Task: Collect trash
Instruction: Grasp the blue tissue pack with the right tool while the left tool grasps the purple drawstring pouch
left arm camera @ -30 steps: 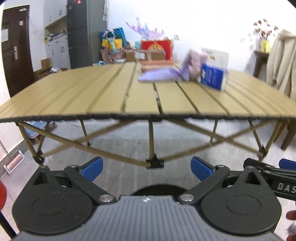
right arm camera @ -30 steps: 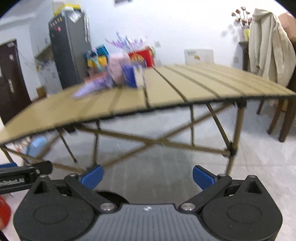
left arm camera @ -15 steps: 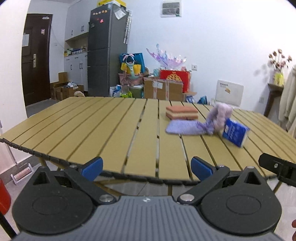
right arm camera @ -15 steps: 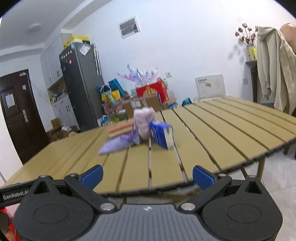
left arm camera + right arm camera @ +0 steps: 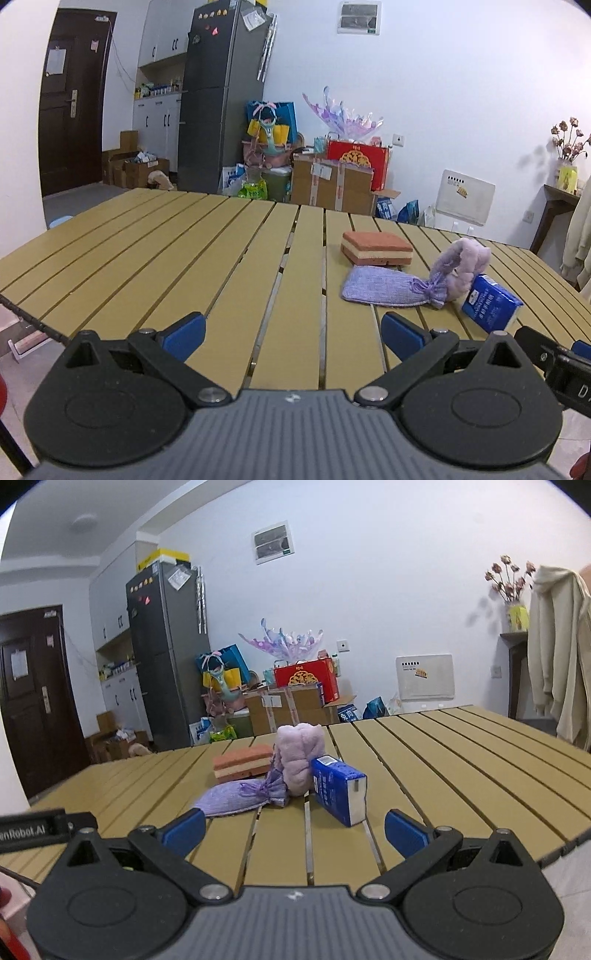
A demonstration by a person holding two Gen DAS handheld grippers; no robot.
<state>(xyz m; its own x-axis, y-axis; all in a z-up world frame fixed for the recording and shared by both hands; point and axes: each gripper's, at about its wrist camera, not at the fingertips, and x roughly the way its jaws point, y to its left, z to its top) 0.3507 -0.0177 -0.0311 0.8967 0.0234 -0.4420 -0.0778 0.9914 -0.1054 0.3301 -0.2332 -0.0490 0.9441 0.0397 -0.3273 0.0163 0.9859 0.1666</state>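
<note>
Two wrist cameras look low across the slatted bench [image 5: 221,251] from its near edge. The left view sits left of the blue carton [image 5: 491,304], facing the far wall and grey refrigerator [image 5: 221,96], the carton to its right. The right view sits nearer, almost straight behind the carton [image 5: 340,794], angled slightly leftward toward the same refrigerator [image 5: 166,646]. Both share the carton, the cluster around it, the bench top and the back wall.
</note>
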